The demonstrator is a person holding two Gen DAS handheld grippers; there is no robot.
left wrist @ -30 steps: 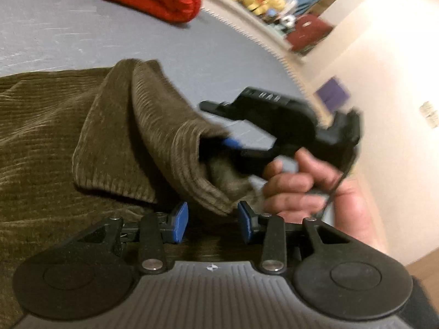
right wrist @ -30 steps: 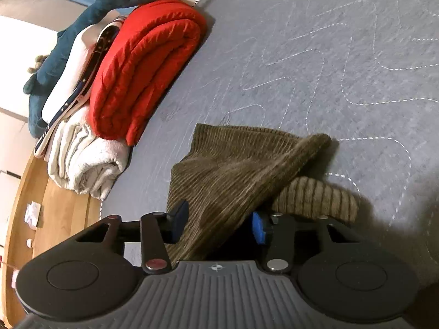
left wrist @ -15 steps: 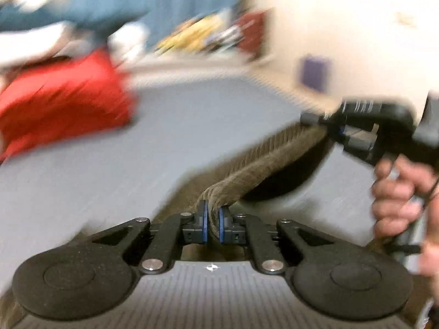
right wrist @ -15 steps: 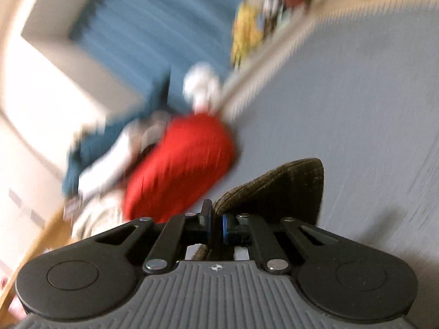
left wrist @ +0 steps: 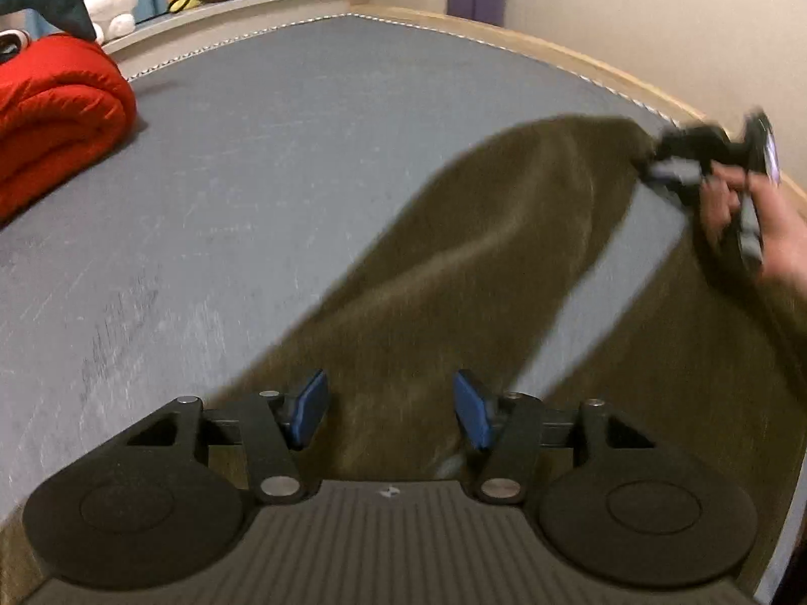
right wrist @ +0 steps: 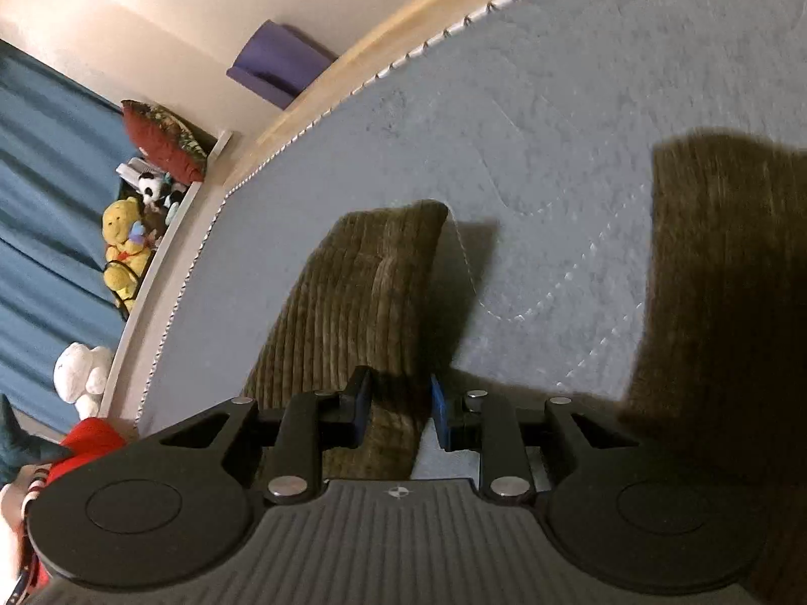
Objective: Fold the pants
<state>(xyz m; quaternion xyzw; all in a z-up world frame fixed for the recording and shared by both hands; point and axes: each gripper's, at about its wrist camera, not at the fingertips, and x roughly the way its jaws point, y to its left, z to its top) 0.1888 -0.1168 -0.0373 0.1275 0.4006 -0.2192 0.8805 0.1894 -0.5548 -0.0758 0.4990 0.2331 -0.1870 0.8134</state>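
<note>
While the olive corduroy pants (left wrist: pixel 484 262) lie across the grey mattress (left wrist: pixel 242 191), their long axis runs from just ahead of the left gripper (left wrist: pixel 388 416) away to the far right, where the right gripper (left wrist: pixel 676 171) meets the cloth's far end. In the left view the left fingers (left wrist: pixel 307 411) stand wide apart with cloth passing between them but not pinched. In the right view the right gripper (right wrist: pixel 398 411) is also parted, one leg (right wrist: pixel 363 302) lying between its pads untouched by at least the right pad; a second dark fold (right wrist: pixel 721 272) sits off to its right. So the left gripper is nearer the close end and the right the far end. Half a second ago both grippers were clamped tight on the cloth and lifting it; now both have let go and the pants have dropped flat. Beside the far-left edge a red blanket (left wrist: pixel 55 116) is unchanged.
</note>
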